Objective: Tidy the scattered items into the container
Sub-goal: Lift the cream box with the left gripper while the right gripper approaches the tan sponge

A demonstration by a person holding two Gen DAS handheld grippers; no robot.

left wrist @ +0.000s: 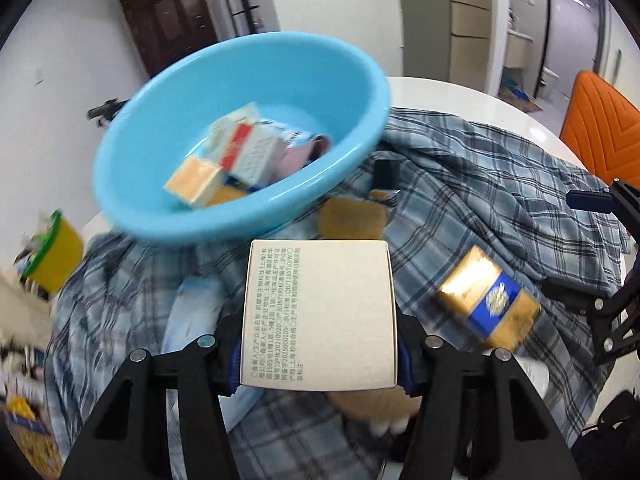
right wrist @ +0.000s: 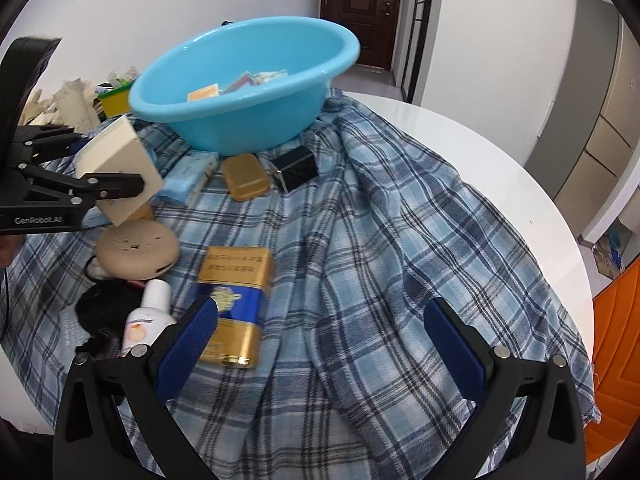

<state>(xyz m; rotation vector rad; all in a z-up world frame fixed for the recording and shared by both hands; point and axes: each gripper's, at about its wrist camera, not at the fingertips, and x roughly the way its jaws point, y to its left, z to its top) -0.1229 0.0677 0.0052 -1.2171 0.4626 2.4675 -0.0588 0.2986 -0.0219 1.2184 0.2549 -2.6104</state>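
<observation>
My left gripper [left wrist: 320, 354] is shut on a cream box [left wrist: 318, 316] printed with small text, held above the plaid cloth; the right wrist view shows the same cream box [right wrist: 120, 168] between the left gripper's fingers [right wrist: 116, 184]. The blue basin [left wrist: 240, 140] stands just beyond it with several small boxes inside, and appears as the blue basin [right wrist: 244, 84] at the back. My right gripper [right wrist: 320, 344] stands open over the cloth with nothing between its blue pads. A gold and blue box [right wrist: 234, 304] lies beside its left finger, seen also as the gold and blue box [left wrist: 488, 300].
On the plaid cloth [right wrist: 380, 240] lie a tan tin [right wrist: 244, 178], a black box [right wrist: 294, 168], a light blue packet [right wrist: 188, 178], a round beige case [right wrist: 138, 252], a white bottle [right wrist: 148, 316] and a black pouch [right wrist: 100, 312]. An orange chair [left wrist: 604, 128] stands at the right, clutter and a yellow tub [left wrist: 56, 256] at the left.
</observation>
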